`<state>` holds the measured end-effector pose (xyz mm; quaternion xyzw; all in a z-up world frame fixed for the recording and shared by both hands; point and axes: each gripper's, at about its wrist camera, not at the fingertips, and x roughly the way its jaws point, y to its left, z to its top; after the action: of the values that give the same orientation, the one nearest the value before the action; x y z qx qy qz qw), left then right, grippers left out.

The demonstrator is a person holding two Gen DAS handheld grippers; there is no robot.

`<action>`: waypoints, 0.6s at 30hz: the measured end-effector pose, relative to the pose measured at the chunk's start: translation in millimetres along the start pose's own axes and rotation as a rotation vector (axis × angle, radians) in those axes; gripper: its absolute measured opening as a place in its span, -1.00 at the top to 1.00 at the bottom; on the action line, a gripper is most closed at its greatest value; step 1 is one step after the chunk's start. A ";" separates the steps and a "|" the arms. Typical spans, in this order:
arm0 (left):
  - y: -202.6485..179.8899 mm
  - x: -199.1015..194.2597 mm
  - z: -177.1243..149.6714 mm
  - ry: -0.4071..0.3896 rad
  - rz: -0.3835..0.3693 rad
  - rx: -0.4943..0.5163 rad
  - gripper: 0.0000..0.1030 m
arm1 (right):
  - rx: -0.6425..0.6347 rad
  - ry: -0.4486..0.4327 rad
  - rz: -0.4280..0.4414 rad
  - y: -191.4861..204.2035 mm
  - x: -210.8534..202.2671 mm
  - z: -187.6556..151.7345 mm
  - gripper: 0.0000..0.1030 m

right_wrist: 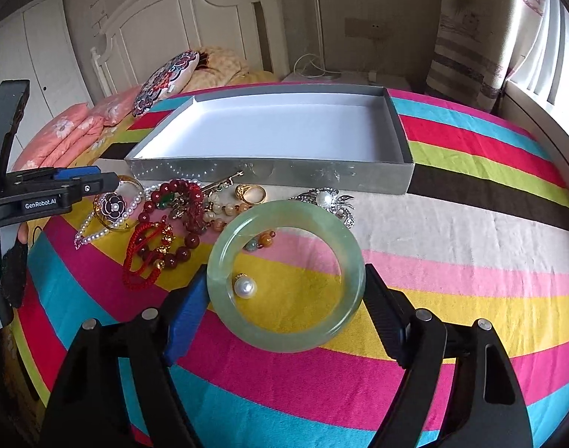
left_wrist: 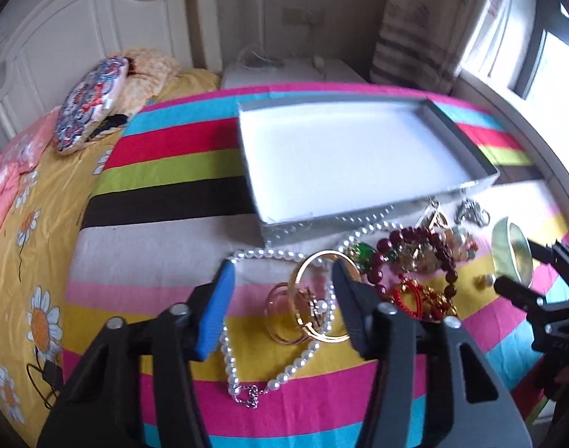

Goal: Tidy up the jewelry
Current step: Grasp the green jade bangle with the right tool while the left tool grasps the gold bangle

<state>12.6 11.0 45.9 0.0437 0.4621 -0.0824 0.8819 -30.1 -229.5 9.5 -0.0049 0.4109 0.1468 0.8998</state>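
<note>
A pile of jewelry lies on the striped blanket in front of an empty grey box with a white inside [left_wrist: 344, 156] [right_wrist: 284, 130]. My right gripper [right_wrist: 284, 298] is shut on a pale green jade bangle [right_wrist: 224, 261], held above the blanket; it also shows in the left wrist view [left_wrist: 512, 257]. My left gripper [left_wrist: 280, 298] is open above a gold bangle [left_wrist: 307, 298] and a pearl necklace [left_wrist: 254, 254]. Red bead bracelets [right_wrist: 183, 205], a gold ring [right_wrist: 251, 194], a silver pearl brooch [right_wrist: 325, 201] and a loose pearl [right_wrist: 245, 286] lie nearby.
The striped blanket [right_wrist: 452, 261] covers a bed with a yellow flowered sheet [left_wrist: 30, 261], a patterned pillow [left_wrist: 86, 108] and a white headboard [right_wrist: 180, 18]. A white nightstand [left_wrist: 292, 71] and a curtained window [right_wrist: 546, 56] stand behind.
</note>
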 end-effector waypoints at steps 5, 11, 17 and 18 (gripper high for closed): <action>-14.5 16.4 2.7 0.080 0.030 0.134 0.55 | -0.002 -0.015 -0.001 1.0 -1.8 -1.5 -0.50; -22.5 -10.6 3.5 -0.021 -0.009 0.141 0.89 | 0.002 -0.057 -0.006 0.8 -10.1 -3.5 -0.50; -35.6 -37.9 3.2 -0.075 -0.047 0.164 0.89 | 0.007 -0.081 0.011 -0.9 -15.5 -4.2 -0.50; -36.9 -41.5 4.2 -0.083 -0.048 0.166 0.89 | 0.010 -0.085 0.016 -1.4 -16.2 -4.2 -0.50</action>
<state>-14.0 -21.6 82.3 0.1021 0.4177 -0.1432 0.8914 -42.8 -235.6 18.6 0.0091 0.3732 0.1519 0.9152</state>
